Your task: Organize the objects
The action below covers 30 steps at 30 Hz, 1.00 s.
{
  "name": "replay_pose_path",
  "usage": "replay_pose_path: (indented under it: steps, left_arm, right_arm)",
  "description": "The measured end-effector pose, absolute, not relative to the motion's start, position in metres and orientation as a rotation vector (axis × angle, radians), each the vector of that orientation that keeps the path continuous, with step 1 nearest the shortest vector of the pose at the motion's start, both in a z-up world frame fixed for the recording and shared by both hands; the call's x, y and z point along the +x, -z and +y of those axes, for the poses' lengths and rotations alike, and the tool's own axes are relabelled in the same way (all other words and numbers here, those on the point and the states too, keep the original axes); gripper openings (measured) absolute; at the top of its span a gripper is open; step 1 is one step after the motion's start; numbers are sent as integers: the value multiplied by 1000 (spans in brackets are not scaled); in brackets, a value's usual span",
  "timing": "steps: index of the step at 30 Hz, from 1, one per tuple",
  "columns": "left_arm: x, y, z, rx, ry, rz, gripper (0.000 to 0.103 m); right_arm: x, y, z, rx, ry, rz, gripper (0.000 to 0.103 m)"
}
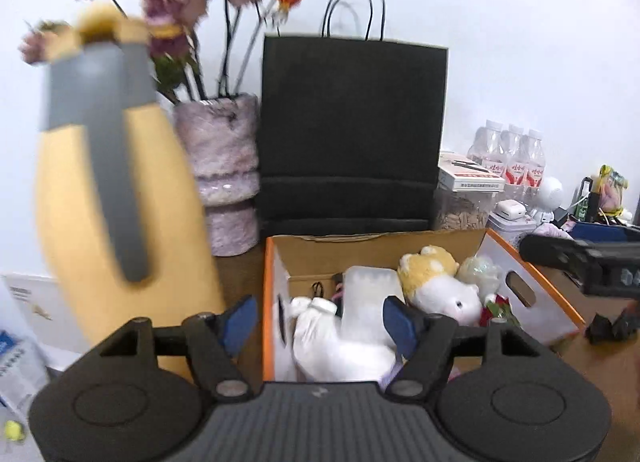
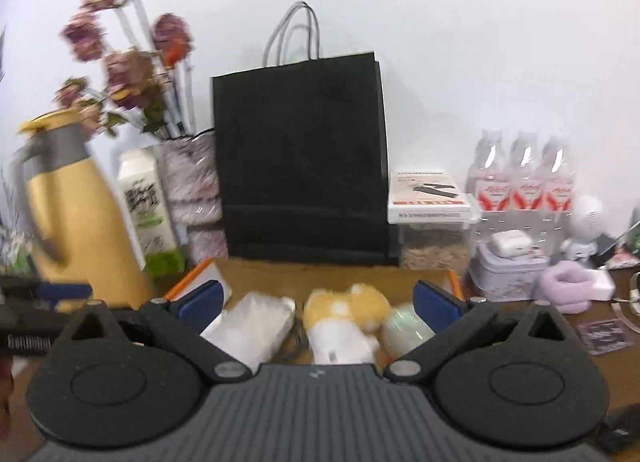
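Left wrist view: my left gripper [image 1: 320, 322] angles down over the box [image 1: 532, 282], fingers released; right gripper [image 2: 318, 302] likewise spread, empty; labels too blurred to read.

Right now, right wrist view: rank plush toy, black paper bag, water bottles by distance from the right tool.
1. plush toy, in the box, just ahead of the right tool.
2. black paper bag, upright behind the box.
3. water bottles, far right, at the wall.

Black paper bag [image 1: 354, 130]: matt. Cardboard box [image 1: 376, 248]: raw brown inside. Plush toy [image 1: 444, 286]: fuzzy cloth. Yellow jug [image 1: 116, 222]: smooth. Water bottles [image 2: 524, 178]: clear glossy plastic. Vase [image 1: 224, 170]: glossy, mottled.
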<state>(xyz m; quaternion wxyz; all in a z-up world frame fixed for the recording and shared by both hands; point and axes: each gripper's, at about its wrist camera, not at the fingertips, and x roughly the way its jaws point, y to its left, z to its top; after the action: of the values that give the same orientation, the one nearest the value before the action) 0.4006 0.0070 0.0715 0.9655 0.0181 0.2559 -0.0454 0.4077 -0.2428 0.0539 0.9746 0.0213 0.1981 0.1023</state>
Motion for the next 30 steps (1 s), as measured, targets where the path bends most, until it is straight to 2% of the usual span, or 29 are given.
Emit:
replay_pose_path:
  steps: [2, 3, 5, 12, 15, 19, 24, 30]
  left_arm:
    - [360, -78, 3, 63, 112, 483, 72]
    - [340, -78, 2, 64, 124, 465, 79]
    - [293, -72, 2, 45, 158, 444, 84]
    - [163, -20, 12, -147, 136, 610, 86]
    - [130, 2, 14, -103, 113, 692, 86]
    - [116, 11, 31, -149, 35, 753, 86]
    - [110, -2, 34, -141, 39, 659, 86]
    - [146, -3, 22, -123, 72, 636, 86]
  right_arm:
    - [367, -57, -252, -12, -219, 408, 103]
    - [348, -58, -257, -27, -219, 407, 103]
    - [303, -55, -269, -31, -236, 415, 103]
    - [154, -4, -305, 210, -204, 506, 103]
    - [112, 11, -298, 116, -209, 575, 103]
    - [87, 19, -284, -26, -166, 642, 103]
    - [79, 6, -281, -35, -184, 602, 103]
    - [110, 8, -285, -47, -139, 555, 103]
